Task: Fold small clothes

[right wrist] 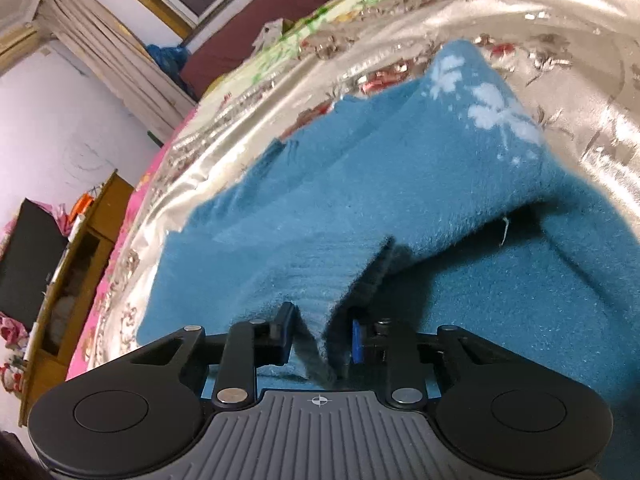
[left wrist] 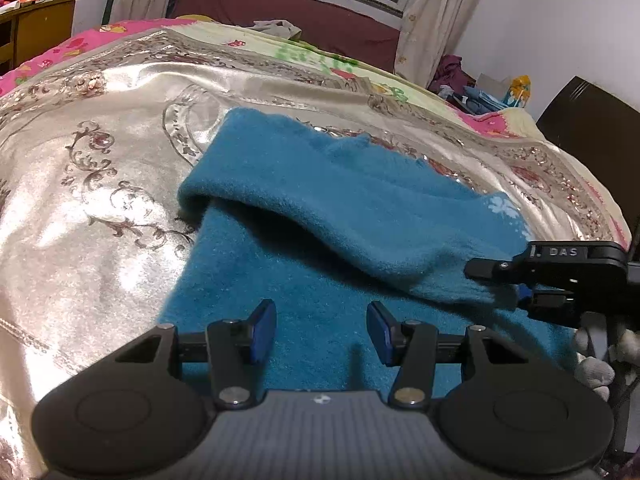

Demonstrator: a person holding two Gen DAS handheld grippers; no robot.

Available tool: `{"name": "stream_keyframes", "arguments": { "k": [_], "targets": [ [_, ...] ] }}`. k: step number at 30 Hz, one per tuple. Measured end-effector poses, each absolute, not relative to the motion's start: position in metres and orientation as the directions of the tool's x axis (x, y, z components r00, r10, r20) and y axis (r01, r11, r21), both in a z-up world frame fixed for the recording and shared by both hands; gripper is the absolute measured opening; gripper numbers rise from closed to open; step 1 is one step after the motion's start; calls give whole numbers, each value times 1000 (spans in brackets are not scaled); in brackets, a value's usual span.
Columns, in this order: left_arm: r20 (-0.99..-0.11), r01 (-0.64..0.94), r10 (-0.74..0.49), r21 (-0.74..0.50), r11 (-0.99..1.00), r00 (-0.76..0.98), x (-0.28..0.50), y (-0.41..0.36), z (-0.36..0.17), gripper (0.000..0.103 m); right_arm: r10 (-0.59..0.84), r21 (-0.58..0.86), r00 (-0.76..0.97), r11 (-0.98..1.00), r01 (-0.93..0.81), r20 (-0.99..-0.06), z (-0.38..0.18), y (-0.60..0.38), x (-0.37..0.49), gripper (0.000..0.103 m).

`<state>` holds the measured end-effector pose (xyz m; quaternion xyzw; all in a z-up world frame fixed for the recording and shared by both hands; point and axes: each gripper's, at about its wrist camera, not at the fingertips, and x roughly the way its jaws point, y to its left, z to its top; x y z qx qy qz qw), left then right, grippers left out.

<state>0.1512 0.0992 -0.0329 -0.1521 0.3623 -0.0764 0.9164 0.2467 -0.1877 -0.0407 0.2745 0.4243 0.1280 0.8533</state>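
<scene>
Bed (left wrist: 560, 160): wide, spread with a shiny cream satin coverlet (left wrist: 100, 200) bearing scrolled floral ornament and a patterned border. Beneath it, at the far edges, a pink and pale yellow floral quilt (left wrist: 52, 52). Directly on the coverlet: one teal fleece garment (left wrist: 320, 184) with pale snowflake marks, partly folded over itself. Far side: a small crumpled pale cloth (left wrist: 276, 26).

Teal fleece garment (left wrist: 320, 184) with pale, perhaps snowflake, print, silvery floral bedspread (left wrist: 100, 184)

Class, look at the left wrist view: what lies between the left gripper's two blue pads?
Only the flat lower layer of the blue garment shows in the gap of the left gripper; its pads stand apart, clamping nothing.
</scene>
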Motion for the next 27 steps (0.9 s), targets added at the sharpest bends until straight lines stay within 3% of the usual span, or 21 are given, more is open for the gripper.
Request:
{"name": "stream_keyframes", "arguments": {
  "k": [3,7,13,18,24,27],
  "targets": [
    [-649,29,-247,-327,945,719,151,97,-33,54,480,624,603,780,39,-637,-48,-189,251,36],
    [-642,38,-248,-322,946,725,152,95,-27,54,503,631,610,776,-5,-613,-29,-190,251,18],
    [-602,74,-253,-306,949,757,164,91,-9,54,430,492,704,861,-131,-565,41,-195,257,13],
    [-568,98,-261,-301,949,781,180,89,5,54,328,399,767,911,-103,-551,64,-215,268,13],
    [-585,101,-249,-274,956,772,210,87,-2,58,181,298,683,953,55,-708,15,-234,304,14],
    [-630,66,-204,-236,970,749,226,87,-16,58,140,239,641,969,70,-755,-4,-224,310,21]
  ]
}}
